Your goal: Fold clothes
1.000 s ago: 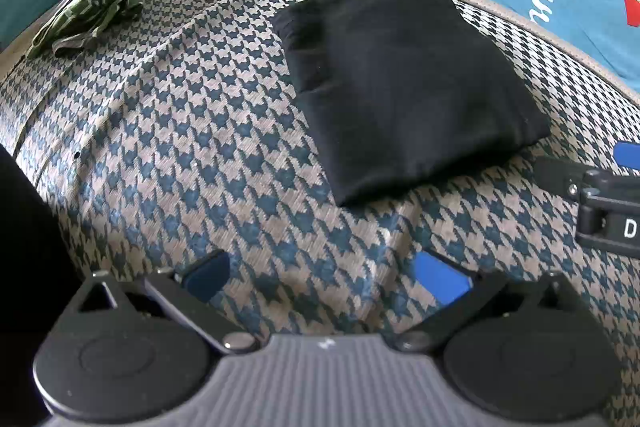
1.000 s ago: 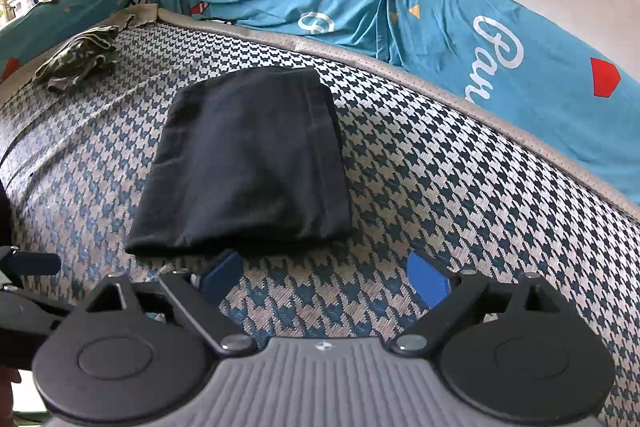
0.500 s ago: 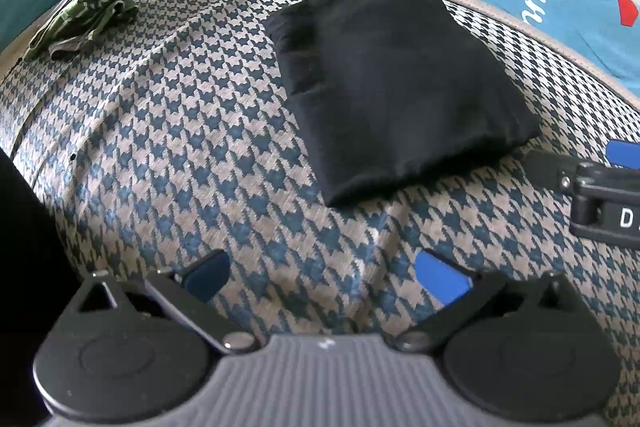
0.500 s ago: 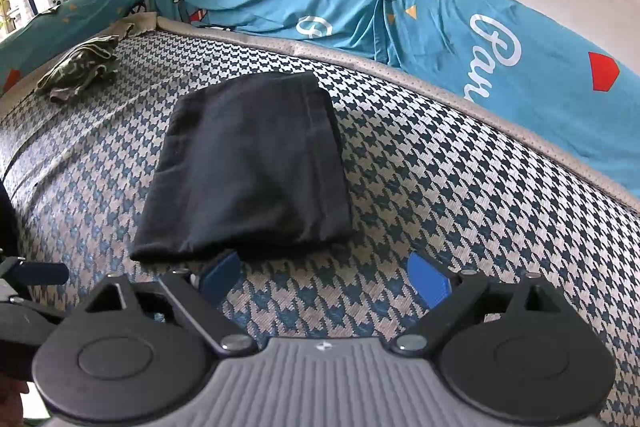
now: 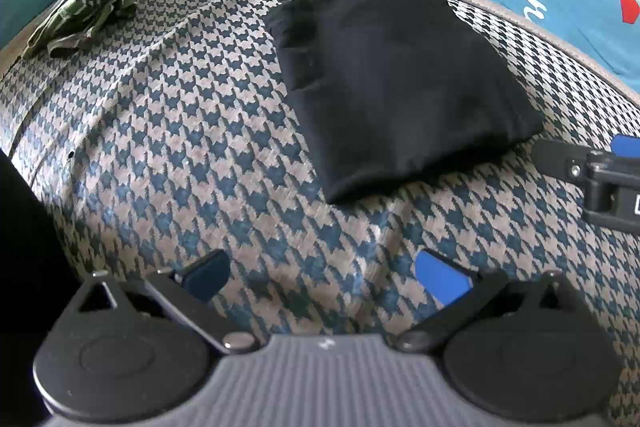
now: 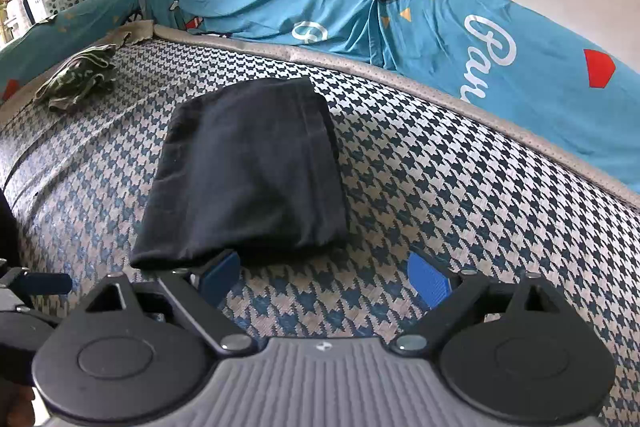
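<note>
Garment, black (image 6: 244, 171), is seen folded into a flat packet on the houndstooth mattress (image 6: 460, 195), long axis running away from both grippers. Right gripper (image 6: 324, 281) is held jaws wide, empty, near edge just ahead of its left finger. Left gripper (image 5: 324, 273), likewise wide and empty, is set further back, packet ahead and rightward. Right judged nearer.

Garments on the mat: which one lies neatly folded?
The black garment, a flat rectangle mid-mat; the green patterned one sits crumpled at the far corner.
</note>
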